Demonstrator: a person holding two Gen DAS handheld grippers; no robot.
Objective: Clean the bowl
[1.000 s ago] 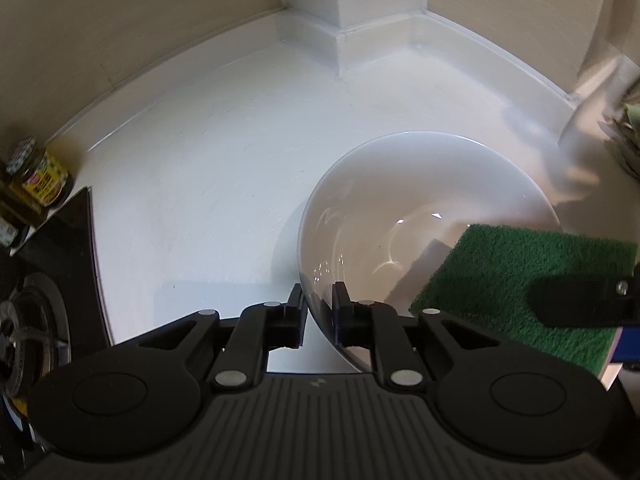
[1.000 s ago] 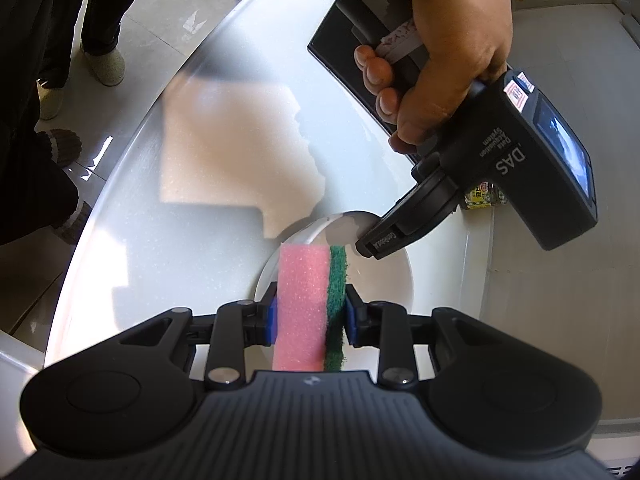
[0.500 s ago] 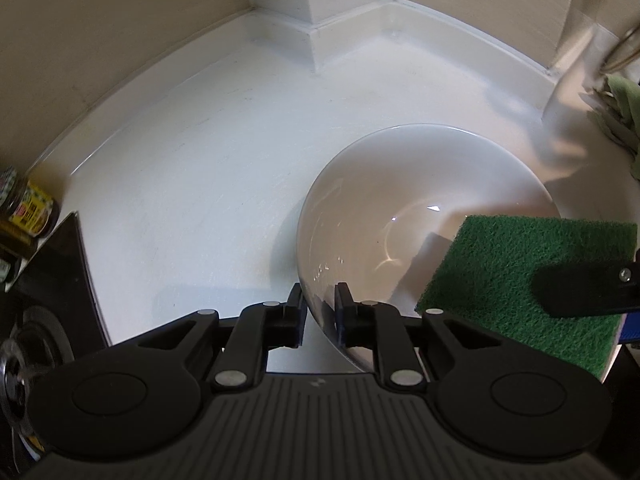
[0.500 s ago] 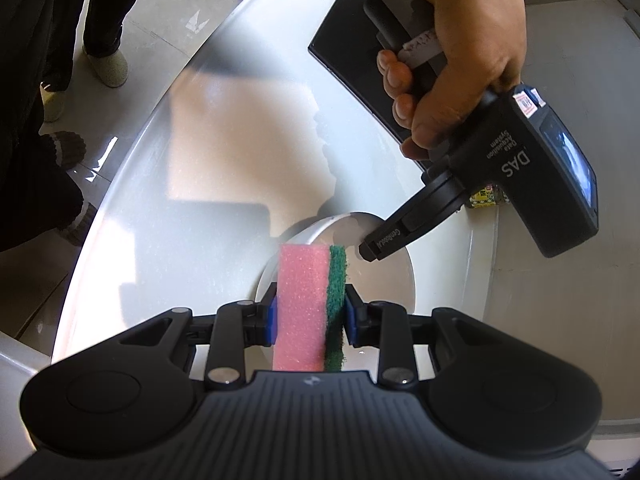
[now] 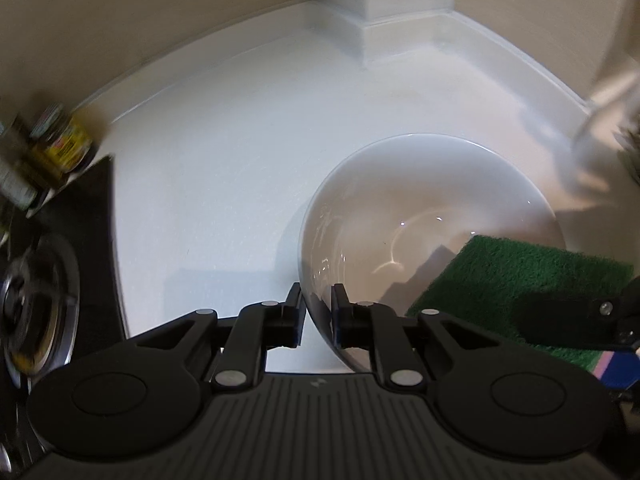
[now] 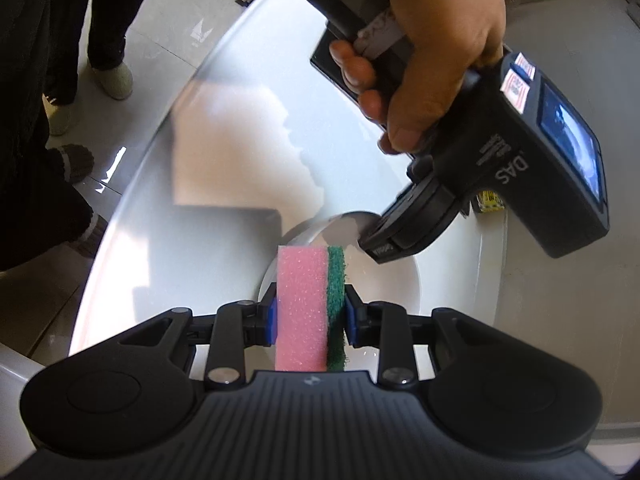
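White counter (image 5: 240,184); left gripper (image 5: 316,312) pinches bowl (image 5: 420,184) rim; right gripper (image 6: 310,316) clamps sponge (image 6: 310,308).

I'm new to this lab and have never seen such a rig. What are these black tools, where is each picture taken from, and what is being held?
A person holds a two-finger gripper in each hand; a fisheye camera on each looks along its fingers. In the left view, the left gripper pinches the rim of a white bowl on a white counter, beside a stove burner and jars. In the right view, the right gripper clamps a pink-and-green sponge, and the person's hand holds the left tool.
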